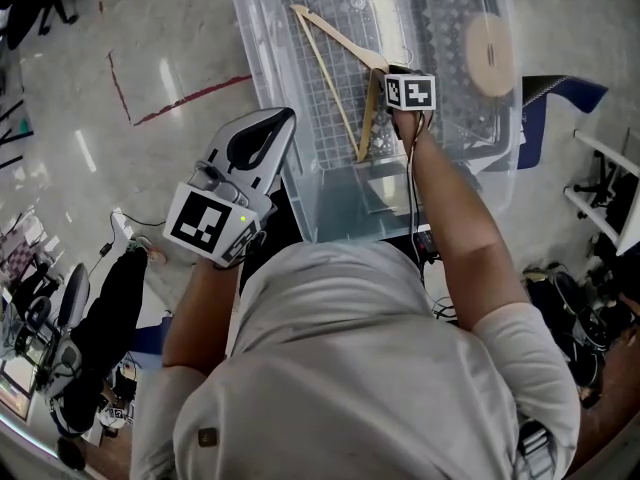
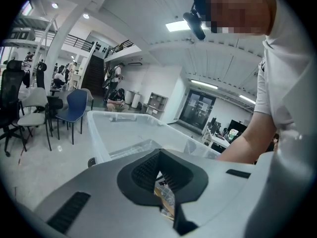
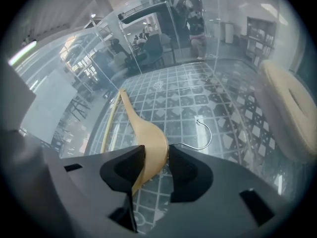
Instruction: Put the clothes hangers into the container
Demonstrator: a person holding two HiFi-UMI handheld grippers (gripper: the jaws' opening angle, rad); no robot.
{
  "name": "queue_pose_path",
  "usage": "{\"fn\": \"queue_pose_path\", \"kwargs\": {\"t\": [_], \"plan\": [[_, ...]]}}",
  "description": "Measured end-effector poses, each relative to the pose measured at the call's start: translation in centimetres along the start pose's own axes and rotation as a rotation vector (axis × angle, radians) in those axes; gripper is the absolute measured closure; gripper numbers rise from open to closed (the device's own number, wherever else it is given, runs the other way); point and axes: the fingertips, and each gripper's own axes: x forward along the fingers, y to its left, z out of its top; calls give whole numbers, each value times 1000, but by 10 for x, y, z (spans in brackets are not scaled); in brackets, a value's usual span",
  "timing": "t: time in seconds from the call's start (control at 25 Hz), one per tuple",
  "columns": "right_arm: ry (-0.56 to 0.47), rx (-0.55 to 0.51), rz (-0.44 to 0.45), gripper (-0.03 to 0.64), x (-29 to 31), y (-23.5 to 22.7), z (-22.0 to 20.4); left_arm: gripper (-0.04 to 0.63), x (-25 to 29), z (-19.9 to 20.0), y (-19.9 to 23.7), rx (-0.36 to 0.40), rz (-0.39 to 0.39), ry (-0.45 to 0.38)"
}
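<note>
A wooden clothes hanger (image 1: 330,68) lies on the grid floor of the clear plastic container (image 1: 340,203). My right gripper (image 1: 395,76) reaches down inside the container at the hanger's shoulder. In the right gripper view the hanger (image 3: 148,143) passes between the jaws of the right gripper (image 3: 156,150), which stand wide and open around it, and its wire hook (image 3: 205,133) rests on the floor. My left gripper (image 1: 285,116) hovers outside the container's near-left wall, shut and holding nothing. In the left gripper view the left gripper (image 2: 158,155) points over the container rim (image 2: 124,128).
A beige round disc (image 1: 490,53) lies at the container's far right, seen large in the right gripper view as a beige disc (image 3: 287,113). Red tape lines (image 1: 190,96) mark the floor to the left. Chairs (image 2: 74,108) stand beyond the container, and a blue object (image 1: 570,93) sits right.
</note>
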Motion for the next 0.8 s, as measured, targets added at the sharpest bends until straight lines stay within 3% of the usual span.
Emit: {"fn": "queue_pose_path", "kwargs": {"t": [0.36, 0.8], "plan": [[-60, 12, -26, 446, -28, 2, 25, 580, -8, 6, -6, 20, -28, -21], [-314, -56, 9, 461, -147, 69, 84, 580, -49, 36, -28, 102, -92, -71]]}}
